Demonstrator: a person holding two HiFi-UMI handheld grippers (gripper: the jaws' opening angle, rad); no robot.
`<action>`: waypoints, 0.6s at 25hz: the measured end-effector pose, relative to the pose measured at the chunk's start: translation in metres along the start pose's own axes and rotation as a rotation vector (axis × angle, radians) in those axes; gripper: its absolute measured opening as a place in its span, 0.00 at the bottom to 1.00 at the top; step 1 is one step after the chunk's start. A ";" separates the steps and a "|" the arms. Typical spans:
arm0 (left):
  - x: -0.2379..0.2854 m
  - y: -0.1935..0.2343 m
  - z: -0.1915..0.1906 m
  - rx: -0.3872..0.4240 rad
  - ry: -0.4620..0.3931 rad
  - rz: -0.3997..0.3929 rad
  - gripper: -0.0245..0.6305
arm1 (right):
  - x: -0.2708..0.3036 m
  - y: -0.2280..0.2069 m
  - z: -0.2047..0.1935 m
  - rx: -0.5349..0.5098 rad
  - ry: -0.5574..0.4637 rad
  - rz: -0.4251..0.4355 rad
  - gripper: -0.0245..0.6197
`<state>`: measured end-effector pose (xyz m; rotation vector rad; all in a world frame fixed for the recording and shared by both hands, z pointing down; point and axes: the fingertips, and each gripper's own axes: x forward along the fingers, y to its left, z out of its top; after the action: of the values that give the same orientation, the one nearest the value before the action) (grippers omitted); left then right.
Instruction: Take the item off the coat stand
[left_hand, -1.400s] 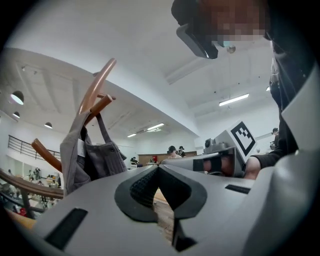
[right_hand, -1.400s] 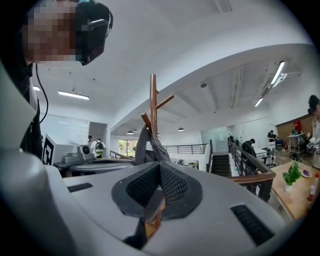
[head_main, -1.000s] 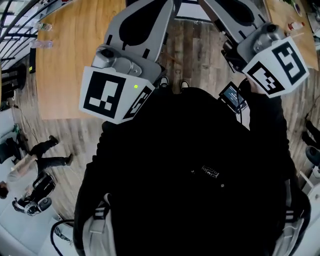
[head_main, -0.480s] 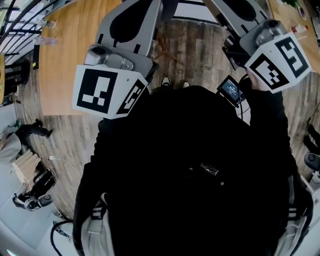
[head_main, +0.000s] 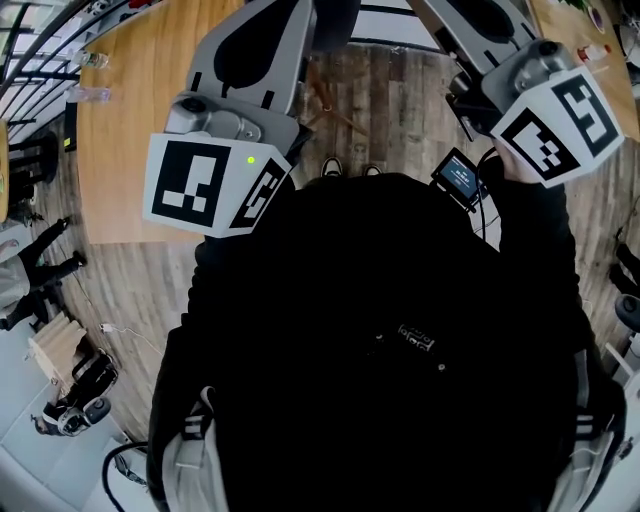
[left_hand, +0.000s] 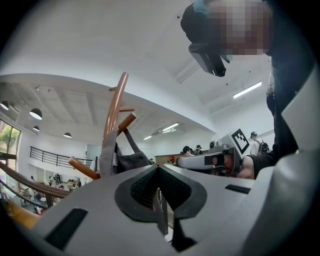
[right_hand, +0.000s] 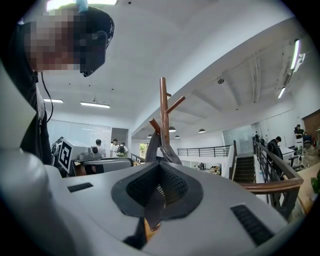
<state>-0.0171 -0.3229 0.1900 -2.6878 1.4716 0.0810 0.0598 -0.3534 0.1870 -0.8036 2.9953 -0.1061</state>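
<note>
Left gripper (left_hand: 159, 170): grey moulded plastic, ribbed dark pads, jaws closed on nothing.
Right gripper (right_hand: 160, 169): same build, jaws together, empty.
Marker cubes (head_main: 215, 190): white, with black square patterns.
Coat stand (right_hand: 163, 107): copper-brown round pole with angled pegs, ahead of both grippers.
Grey fabric bag (left_hand: 131, 161): hangs by its straps from the pegs.

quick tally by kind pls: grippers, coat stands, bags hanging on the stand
grippers: 2 (left gripper, right gripper, both shut and empty)
coat stand: 1
grey bag hanging on the stand: 1
total: 4
</note>
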 end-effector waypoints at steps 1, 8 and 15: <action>0.000 0.003 -0.001 -0.004 -0.001 0.000 0.04 | 0.001 0.000 -0.001 0.002 -0.001 -0.004 0.06; -0.002 0.021 0.009 0.011 -0.031 0.013 0.04 | 0.005 -0.002 0.001 -0.009 0.006 -0.051 0.06; -0.006 0.047 0.001 -0.001 -0.057 0.067 0.04 | 0.002 -0.014 -0.005 -0.009 -0.027 -0.092 0.06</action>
<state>-0.0599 -0.3425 0.1877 -2.6146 1.5446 0.1611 0.0647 -0.3660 0.1934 -0.9366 2.9352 -0.0843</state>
